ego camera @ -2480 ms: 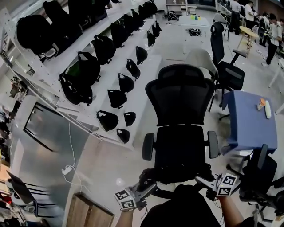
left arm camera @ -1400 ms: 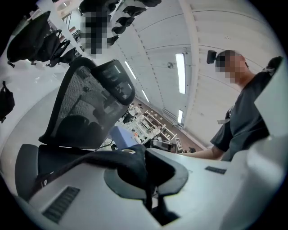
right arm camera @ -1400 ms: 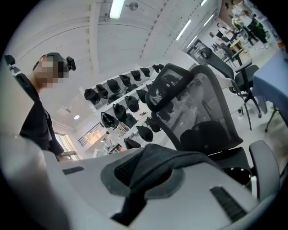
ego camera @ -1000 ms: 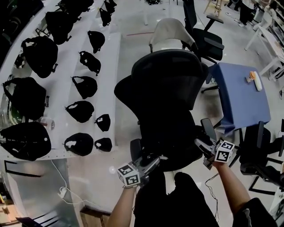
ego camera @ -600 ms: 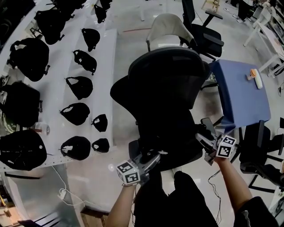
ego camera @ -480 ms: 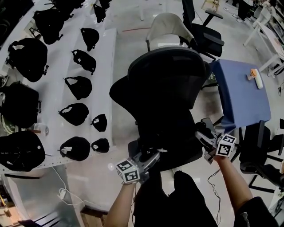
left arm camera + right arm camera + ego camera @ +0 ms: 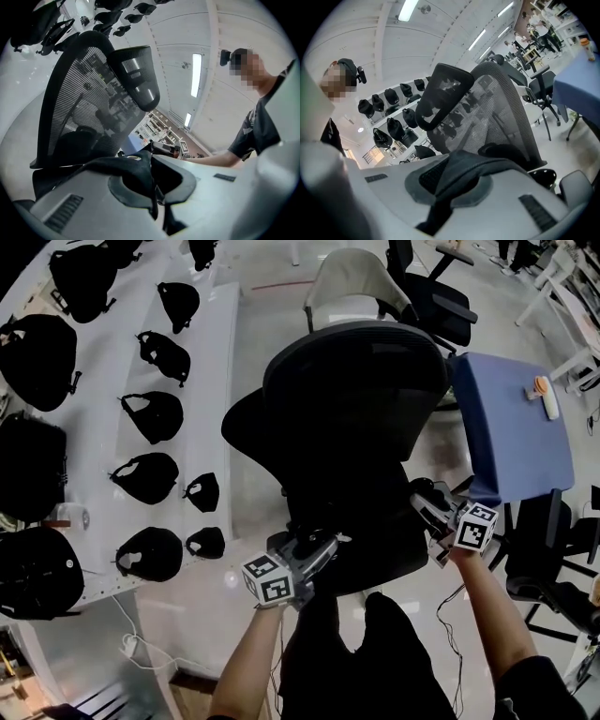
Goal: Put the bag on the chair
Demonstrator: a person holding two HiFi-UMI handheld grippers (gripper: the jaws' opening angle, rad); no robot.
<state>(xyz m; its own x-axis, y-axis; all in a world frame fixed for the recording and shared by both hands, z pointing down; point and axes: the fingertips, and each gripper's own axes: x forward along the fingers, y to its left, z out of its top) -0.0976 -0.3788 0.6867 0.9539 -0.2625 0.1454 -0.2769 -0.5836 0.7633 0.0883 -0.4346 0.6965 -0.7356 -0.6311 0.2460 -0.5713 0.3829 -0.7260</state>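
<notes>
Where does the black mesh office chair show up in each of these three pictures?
Head view: centre, the chair seen from above, backrest uppermost.
Left gripper view: left half, behind the bag strap pinched in the left tongs.
Right gripper view: centre and right, behind the bag strap in the right tongs.
Shared landmark: the shelf bags, left in the head view, top left and middle left in the others.

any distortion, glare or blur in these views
Head view: heavy fisheye bows the shelf edges, and the black office chair reads as near silhouette. Left gripper view: the ceiling light blows out, corners vignette black, and the left tool close up looks slightly soft. Right gripper view: same vignette, and the bag strap pinched in the right tool is dark with little detail.
</notes>
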